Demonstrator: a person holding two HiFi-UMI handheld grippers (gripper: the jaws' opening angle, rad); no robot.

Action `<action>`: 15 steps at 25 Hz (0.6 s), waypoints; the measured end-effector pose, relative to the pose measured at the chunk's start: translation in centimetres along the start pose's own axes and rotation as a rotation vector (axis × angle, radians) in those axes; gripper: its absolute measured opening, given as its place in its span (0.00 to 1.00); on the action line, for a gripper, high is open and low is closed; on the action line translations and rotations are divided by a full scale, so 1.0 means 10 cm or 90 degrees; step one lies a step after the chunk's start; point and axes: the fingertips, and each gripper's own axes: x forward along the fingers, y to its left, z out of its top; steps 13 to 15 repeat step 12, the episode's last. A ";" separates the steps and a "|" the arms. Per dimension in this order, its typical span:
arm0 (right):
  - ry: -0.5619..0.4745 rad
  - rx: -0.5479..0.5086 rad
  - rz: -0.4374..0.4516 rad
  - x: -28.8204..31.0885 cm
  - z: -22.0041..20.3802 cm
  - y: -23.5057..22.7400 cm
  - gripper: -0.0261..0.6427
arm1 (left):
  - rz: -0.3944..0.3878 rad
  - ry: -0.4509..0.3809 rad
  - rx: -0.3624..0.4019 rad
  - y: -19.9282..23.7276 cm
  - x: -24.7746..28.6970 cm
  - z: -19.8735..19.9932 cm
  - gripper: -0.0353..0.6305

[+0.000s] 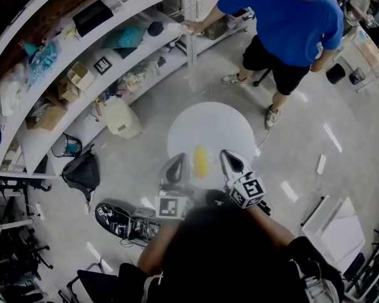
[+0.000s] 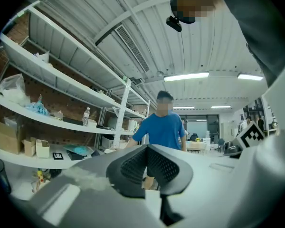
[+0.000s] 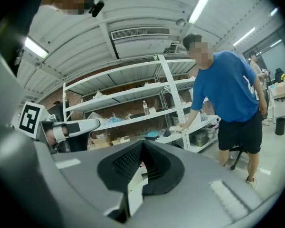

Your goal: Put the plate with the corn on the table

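Your left gripper (image 1: 177, 166) and right gripper (image 1: 232, 163) are each clenched on an opposite rim of the white plate (image 3: 135, 193). The yellow corn (image 1: 201, 161) lies on it between them, over the near edge of the round white table (image 1: 211, 122).

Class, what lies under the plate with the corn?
The round white table lies below the plate carrying the corn. The tabletop directly beneath is covered, so whether the plate touches it cannot be told.
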 end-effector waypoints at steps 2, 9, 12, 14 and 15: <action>0.000 0.000 0.000 0.00 -0.01 0.00 0.05 | 0.001 0.002 0.004 0.00 0.00 0.00 0.05; -0.002 -0.001 0.001 -0.01 -0.01 0.00 0.05 | 0.006 -0.001 0.005 0.00 0.00 0.00 0.05; 0.001 -0.005 -0.001 -0.02 -0.02 0.02 0.05 | 0.009 0.001 0.006 0.01 -0.01 0.00 0.05; 0.001 -0.005 -0.001 -0.02 -0.02 0.02 0.05 | 0.009 0.001 0.006 0.01 -0.01 0.00 0.05; 0.001 -0.005 -0.001 -0.02 -0.02 0.02 0.05 | 0.009 0.001 0.006 0.01 -0.01 0.00 0.05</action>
